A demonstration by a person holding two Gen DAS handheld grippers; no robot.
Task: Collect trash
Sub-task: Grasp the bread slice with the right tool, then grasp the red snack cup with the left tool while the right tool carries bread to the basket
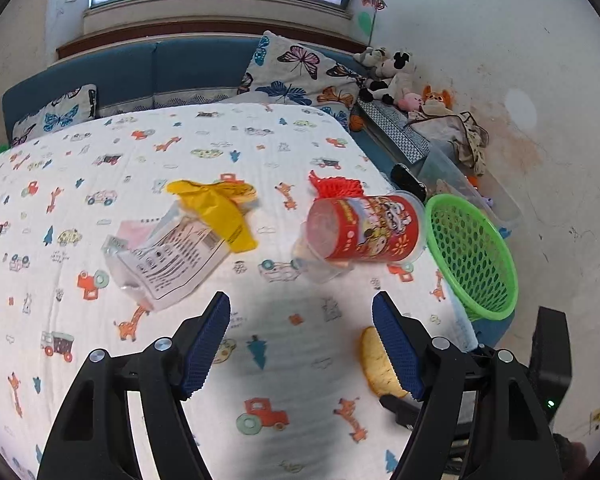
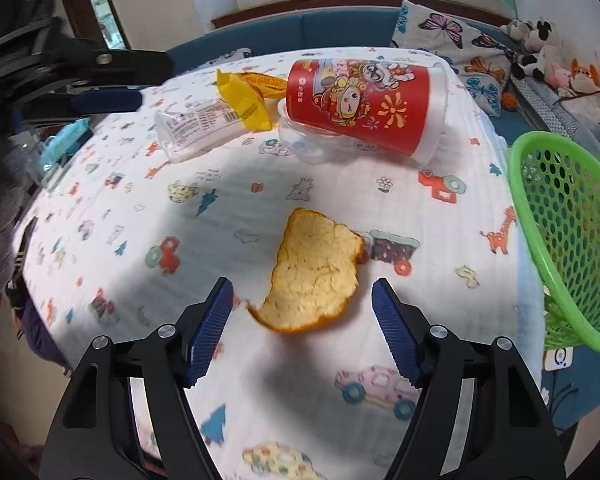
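An orange peel (image 2: 316, 272) lies on the cartoon-print cloth (image 2: 228, 360), between the fingers of my right gripper (image 2: 302, 284). Its pads stand clear of the peel, so it is open. My left gripper (image 1: 301, 300) hovers open over bare cloth, with nothing in it. Ahead of it a red printed cup (image 1: 368, 228) lies on its side atop a clear plastic lid (image 1: 316, 268). To the left are a yellow wrapper (image 1: 220, 208) and a clear plastic package (image 1: 168, 260). A green mesh basket (image 1: 472, 256) sits tilted at the cloth's right edge.
A red net scrap (image 1: 336, 188) lies behind the cup. Butterfly cushions (image 1: 300, 72) and a blue sofa back (image 1: 160, 68) line the far side. Plush toys (image 1: 396, 76) and a clear bin (image 1: 460, 184) sit off to the right, past the cloth's edge.
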